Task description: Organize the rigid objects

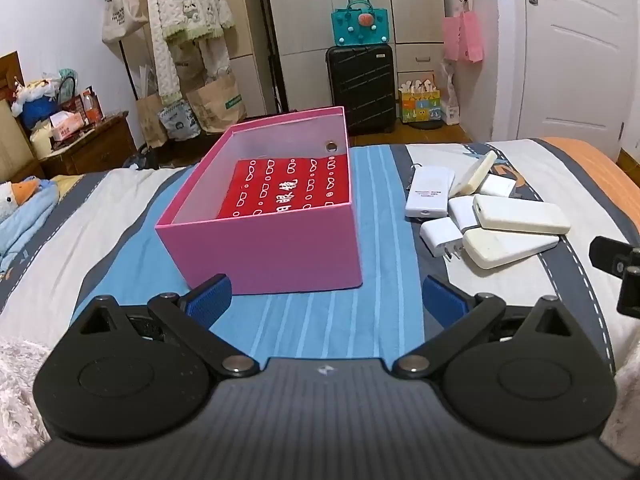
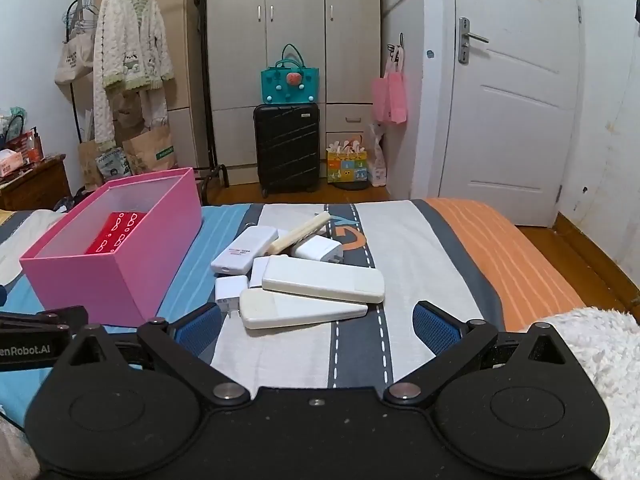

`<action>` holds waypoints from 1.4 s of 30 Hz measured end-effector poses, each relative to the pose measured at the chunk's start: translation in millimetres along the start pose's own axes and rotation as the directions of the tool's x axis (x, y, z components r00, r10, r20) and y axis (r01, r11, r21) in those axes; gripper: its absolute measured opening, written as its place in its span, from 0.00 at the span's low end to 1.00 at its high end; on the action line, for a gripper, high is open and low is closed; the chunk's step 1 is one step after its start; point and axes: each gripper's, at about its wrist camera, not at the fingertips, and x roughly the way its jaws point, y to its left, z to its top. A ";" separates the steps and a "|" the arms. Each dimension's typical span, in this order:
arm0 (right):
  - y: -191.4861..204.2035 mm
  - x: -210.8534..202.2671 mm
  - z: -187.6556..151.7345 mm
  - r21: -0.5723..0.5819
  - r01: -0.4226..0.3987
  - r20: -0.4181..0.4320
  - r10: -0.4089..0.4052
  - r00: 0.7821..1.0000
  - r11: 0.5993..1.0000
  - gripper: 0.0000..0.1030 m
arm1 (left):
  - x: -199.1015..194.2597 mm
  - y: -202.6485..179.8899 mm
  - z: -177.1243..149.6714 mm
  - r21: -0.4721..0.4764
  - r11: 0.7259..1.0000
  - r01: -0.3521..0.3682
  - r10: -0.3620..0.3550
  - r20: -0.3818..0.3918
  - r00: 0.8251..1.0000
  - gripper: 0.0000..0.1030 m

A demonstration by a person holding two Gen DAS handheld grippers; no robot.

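Blue-padded left tool [image 1: 326, 296] hangs released, nothing between its pads, just before the open pink cardboard box [image 1: 276, 256] holding a flat red patterned packet [image 1: 286, 190]. Right tool [image 2: 318, 326] likewise released and empty, near the heap of white plastic chargers and cases [image 2: 312, 284] beside the box on the striped bed [image 2: 400, 240].

A black suitcase [image 2: 287, 147] stands before the wardrobe [image 2: 294, 32], a teal bag [image 2: 289, 80] on top.

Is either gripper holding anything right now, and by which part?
Nothing is held. The left gripper and right gripper are both open, with only bedding between their fingers.
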 end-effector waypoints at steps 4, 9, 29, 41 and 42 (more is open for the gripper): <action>1.1 2.7 -0.8 0.000 -0.002 -0.004 0.002 1.000 1.000 1.00 | -2.3 1.9 -0.4 -0.007 1.000 0.005 -0.005 0.012 1.000 1.00; -1.9 0.5 -2.1 0.001 -0.011 0.000 0.011 1.000 1.000 1.00 | -4.8 6.6 -0.6 -0.036 0.999 0.036 -0.035 0.023 0.999 1.00; 0.3 -1.1 -2.9 -0.004 -0.013 -0.001 0.013 1.000 1.000 1.00 | -6.0 9.4 -6.8 -0.064 0.997 0.041 -0.036 0.065 0.997 1.00; 1.9 -2.0 -4.2 -0.011 -0.012 -0.006 0.012 1.000 1.000 1.00 | -9.0 9.1 -10.0 -0.073 0.997 0.010 -0.005 0.081 0.997 1.00; 1.3 -1.4 -3.5 -0.012 -0.013 -0.006 0.013 1.000 1.000 1.00 | -9.4 10.8 -10.3 -0.090 0.996 0.013 -0.005 0.084 0.996 1.00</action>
